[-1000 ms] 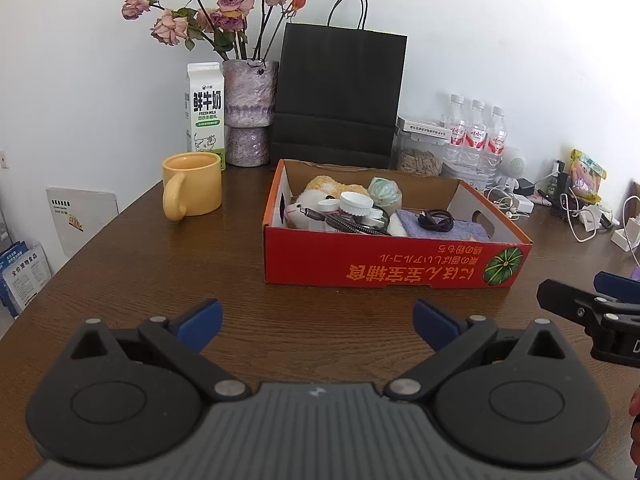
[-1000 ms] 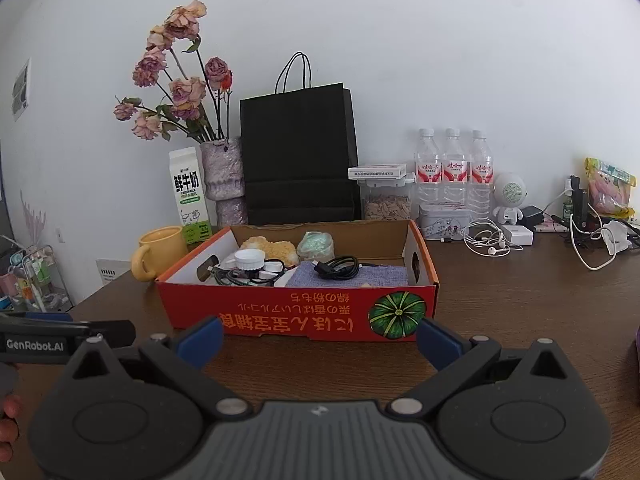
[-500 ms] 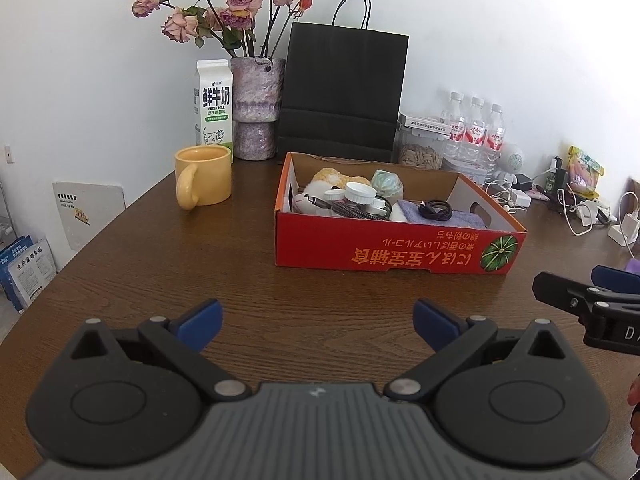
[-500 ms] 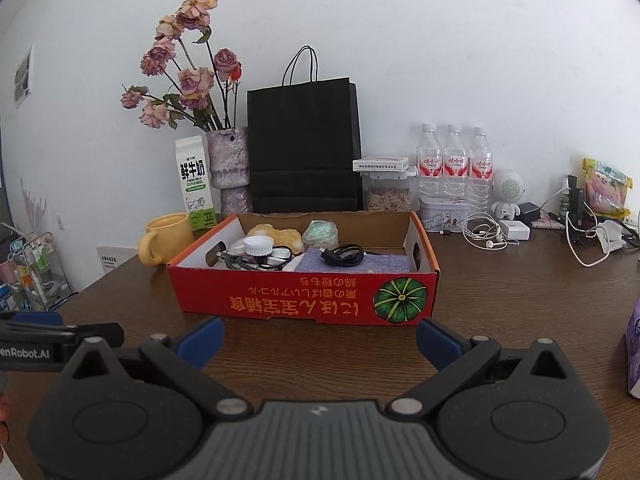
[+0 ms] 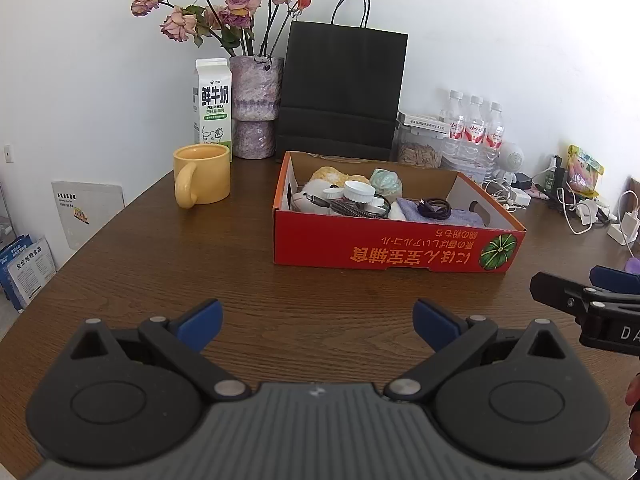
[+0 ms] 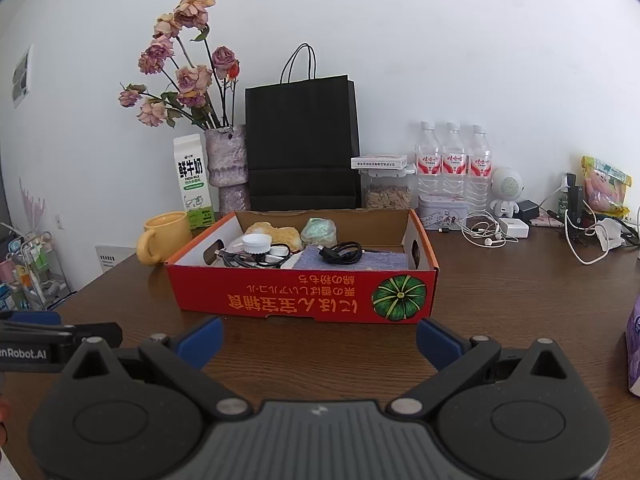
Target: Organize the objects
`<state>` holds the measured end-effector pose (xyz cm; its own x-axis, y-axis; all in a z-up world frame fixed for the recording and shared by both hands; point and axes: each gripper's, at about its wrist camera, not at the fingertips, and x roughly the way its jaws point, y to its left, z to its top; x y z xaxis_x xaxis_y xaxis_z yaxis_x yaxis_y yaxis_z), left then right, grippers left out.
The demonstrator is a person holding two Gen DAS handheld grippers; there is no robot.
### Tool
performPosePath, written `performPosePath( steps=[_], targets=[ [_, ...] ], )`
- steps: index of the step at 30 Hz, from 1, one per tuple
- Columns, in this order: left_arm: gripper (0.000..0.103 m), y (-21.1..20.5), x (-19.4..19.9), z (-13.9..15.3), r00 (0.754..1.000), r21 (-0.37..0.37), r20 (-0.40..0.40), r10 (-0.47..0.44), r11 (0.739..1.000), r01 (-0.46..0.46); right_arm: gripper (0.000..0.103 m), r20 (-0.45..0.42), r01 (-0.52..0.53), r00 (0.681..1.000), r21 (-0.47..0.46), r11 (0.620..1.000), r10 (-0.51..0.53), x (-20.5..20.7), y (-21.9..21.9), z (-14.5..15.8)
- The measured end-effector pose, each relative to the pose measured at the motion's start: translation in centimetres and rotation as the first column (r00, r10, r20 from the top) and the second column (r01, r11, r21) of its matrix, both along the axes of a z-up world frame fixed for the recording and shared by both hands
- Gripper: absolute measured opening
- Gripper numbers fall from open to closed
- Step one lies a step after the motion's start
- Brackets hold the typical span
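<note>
A red cardboard box [image 5: 396,250] [image 6: 304,300] stands on the brown table. It holds a white jar lid [image 5: 359,191] [image 6: 256,244], a coiled black cable [image 5: 434,206] [image 6: 340,253] on a blue-grey cloth [image 6: 360,260], a yellow sponge-like lump [image 5: 334,176] [image 6: 276,234] and a pale green bundle [image 5: 385,181] [image 6: 319,230]. My left gripper [image 5: 318,316] is open and empty, in front of the box. My right gripper [image 6: 318,338] is open and empty, close to the box's front. Each gripper shows at the edge of the other's view.
A yellow mug [image 5: 202,176], a milk carton [image 5: 213,104], a vase of dried roses [image 5: 256,108] and a black paper bag [image 5: 342,88] stand behind the box. Water bottles [image 6: 452,160], earphones, chargers and cables [image 6: 488,232] lie at the right. A purple packet [image 6: 634,352] sits at the far right.
Both grippers have drawn back from the box, so it looks smaller and farther off. Both stay open and empty.
</note>
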<state>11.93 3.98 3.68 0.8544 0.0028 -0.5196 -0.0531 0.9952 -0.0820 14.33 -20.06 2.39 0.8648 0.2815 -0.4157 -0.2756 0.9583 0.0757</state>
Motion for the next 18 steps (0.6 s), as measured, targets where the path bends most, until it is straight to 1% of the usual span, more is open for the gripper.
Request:
performPosePath(
  steps=[18],
  targets=[
    [0.103, -0.05, -0.04, 0.19, 1.0, 0.0, 0.003, -0.001, 1.0, 0.001, 0.103, 0.0, -0.001, 1.0, 0.0, 1.0, 0.001, 0.0, 0.0, -0.03]
  ],
)
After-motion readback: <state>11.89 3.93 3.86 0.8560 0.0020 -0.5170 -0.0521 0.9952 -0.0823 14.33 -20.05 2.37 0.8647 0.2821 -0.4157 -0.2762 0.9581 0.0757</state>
